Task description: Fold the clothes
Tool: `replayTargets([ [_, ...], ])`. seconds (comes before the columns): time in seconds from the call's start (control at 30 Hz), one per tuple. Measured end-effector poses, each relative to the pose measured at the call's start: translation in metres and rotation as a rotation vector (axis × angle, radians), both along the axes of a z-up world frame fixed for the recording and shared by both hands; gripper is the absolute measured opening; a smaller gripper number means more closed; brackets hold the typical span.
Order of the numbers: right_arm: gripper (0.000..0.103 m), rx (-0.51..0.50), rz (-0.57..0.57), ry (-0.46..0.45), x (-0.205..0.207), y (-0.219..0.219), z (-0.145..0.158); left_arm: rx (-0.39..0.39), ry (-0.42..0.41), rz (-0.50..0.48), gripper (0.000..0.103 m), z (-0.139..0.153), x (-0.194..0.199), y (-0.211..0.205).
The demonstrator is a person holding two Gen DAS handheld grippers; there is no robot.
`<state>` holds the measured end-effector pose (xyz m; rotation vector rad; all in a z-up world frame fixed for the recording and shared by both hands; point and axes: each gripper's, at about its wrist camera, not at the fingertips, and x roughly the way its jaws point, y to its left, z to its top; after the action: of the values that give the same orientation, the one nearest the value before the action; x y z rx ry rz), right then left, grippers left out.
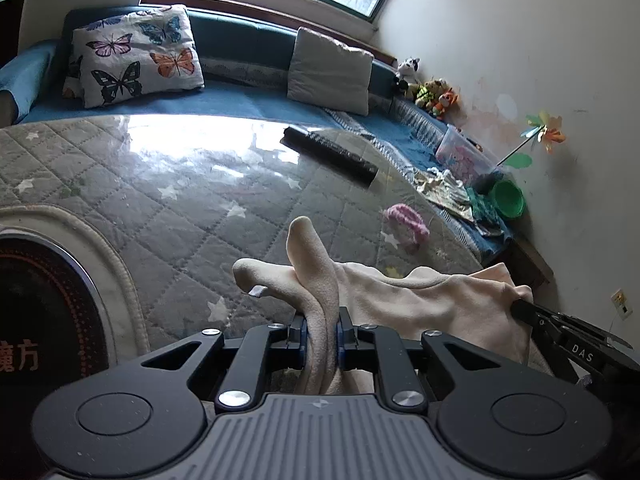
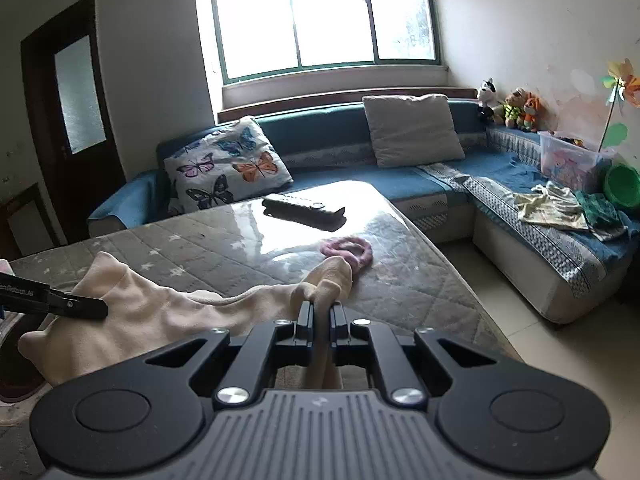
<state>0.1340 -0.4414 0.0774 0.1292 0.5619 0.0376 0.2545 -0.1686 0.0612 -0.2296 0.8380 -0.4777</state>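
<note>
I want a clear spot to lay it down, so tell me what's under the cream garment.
The cream garment, shut in both the left gripper and right gripper, hangs over the quilted table. Only quilt shows around it; whatever lies directly beneath is covered.

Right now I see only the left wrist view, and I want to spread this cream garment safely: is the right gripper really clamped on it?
Observer: Yes, the right gripper is shut on a bunched fold of the cream garment.
Operator: What lies ahead of that gripper?
Observer: The pink ring on the table, just beyond the held fold; I cannot tell whether they touch.
Operator: And off the table's right side?
Observer: Bare tiled floor separates the table from the sofa.
</note>
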Motion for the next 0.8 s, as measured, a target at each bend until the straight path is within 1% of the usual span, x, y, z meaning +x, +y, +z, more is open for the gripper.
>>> replayTargets([
  [0.13, 0.007, 0.002, -0.007, 0.029, 0.006, -0.005, -0.013, 0.025, 0.024, -0.007, 0.016, -0.009, 0.002, -0.002],
  [0.23, 0.008, 0.002, -0.018, 0.050, 0.009, -0.007, -0.022, 0.055, 0.040, 0.021, 0.018, -0.014, 0.005, 0.003],
  [0.3, 0.009, -0.004, -0.034, 0.064, 0.010, -0.009, -0.026, 0.060, 0.047, 0.034, 0.021, -0.015, 0.005, 0.007],
  [0.33, 0.010, -0.007, -0.037, 0.069, 0.011, -0.010, -0.028, 0.064, 0.045, 0.040, 0.025, -0.016, 0.005, 0.009],
  [0.4, 0.011, -0.017, -0.045, 0.064, 0.009, -0.012, -0.029, 0.075, 0.039, 0.056, 0.034, -0.015, 0.004, 0.011],
  [0.5, 0.011, -0.031, -0.051, 0.052, 0.006, -0.012, -0.028, 0.085, 0.033, 0.062, 0.040, -0.014, 0.003, 0.013],
  [0.67, 0.012, -0.017, -0.020, 0.047, 0.002, -0.004, -0.025, 0.105, 0.024, 0.054, 0.053, -0.014, -0.002, 0.008],
  [0.8, 0.013, -0.014, 0.037, 0.044, 0.005, 0.012, -0.022, 0.111, 0.025, 0.051, 0.055, -0.015, -0.004, 0.005],
])
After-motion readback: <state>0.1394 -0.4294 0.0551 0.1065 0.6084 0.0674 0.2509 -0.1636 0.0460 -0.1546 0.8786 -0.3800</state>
